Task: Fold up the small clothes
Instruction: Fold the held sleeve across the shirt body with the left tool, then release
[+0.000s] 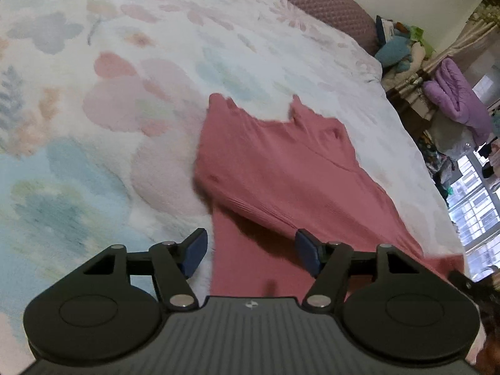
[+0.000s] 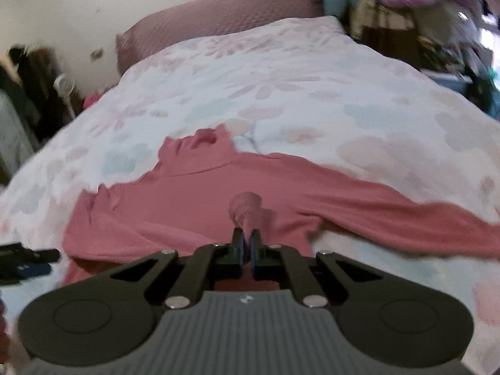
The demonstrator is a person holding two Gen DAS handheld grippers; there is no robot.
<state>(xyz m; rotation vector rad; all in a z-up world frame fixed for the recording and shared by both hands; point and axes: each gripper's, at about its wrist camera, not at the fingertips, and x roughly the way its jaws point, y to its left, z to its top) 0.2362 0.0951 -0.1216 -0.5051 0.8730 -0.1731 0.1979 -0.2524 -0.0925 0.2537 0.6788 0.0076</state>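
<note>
Garment: a pink top (image 2: 193,206) is spread flat on the floral bedspread (image 2: 312,93).
Right claw (image 2: 247,247): clamped on a bunched fold of the top.
Left claw (image 1: 251,251): held wide apart above the top's lower part, nothing gripped.

A lived-in home bedroom is showing here: a bed (image 2: 312,72) is lying under a pastel flower-print blanket, a quilted mauve headboard (image 2: 218,12) is standing against a cream wall at twelve o'clock, and a purple duvet (image 1: 459,97), curtains (image 1: 475,34) and piled belongings are crowding a window (image 1: 475,206) at three o'clock.
</note>
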